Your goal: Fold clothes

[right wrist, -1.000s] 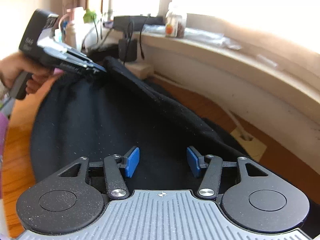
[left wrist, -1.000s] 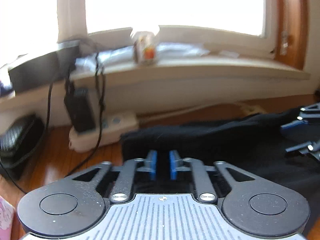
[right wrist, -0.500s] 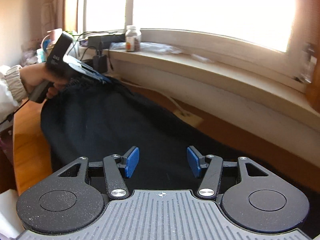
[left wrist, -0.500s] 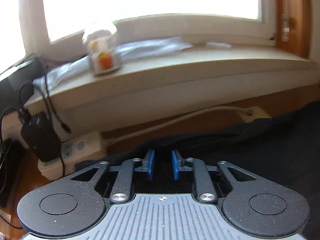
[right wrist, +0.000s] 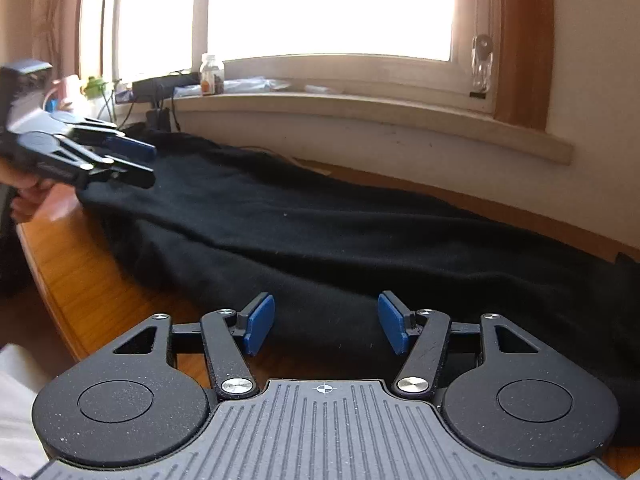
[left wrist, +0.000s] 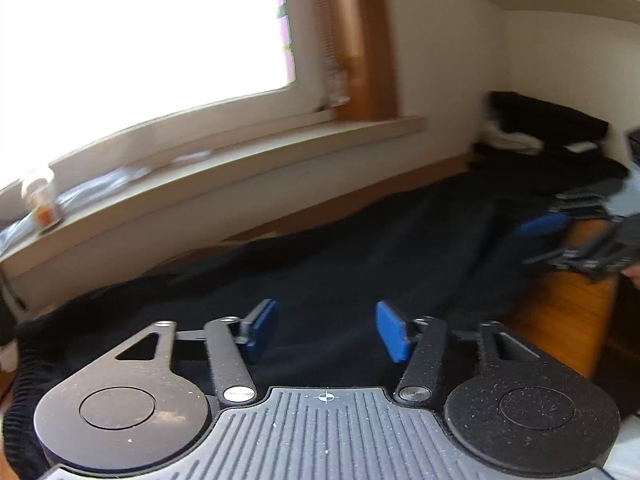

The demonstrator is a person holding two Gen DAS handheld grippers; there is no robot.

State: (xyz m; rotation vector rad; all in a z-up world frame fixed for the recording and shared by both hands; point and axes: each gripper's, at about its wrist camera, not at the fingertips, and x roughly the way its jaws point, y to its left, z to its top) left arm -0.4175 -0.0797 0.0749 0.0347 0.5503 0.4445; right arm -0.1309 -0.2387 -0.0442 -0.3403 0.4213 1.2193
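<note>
Black garment (right wrist: 320, 232) lies on the wooden table (right wrist: 80, 272), long axis parallel to the sill (right wrist: 360, 108), stretched below it from one end to the other. Left gripper (left wrist: 326, 330): jaws opening, nothing pinched, cloth just beneath. Right gripper (right wrist: 326, 322): jaws opening, clear of cloth. On the sill: jar (right wrist: 211, 74), plastic wrap (right wrist: 256, 85). Black adapter (right wrist: 158, 118) with cables below the sill's jar end.
</note>
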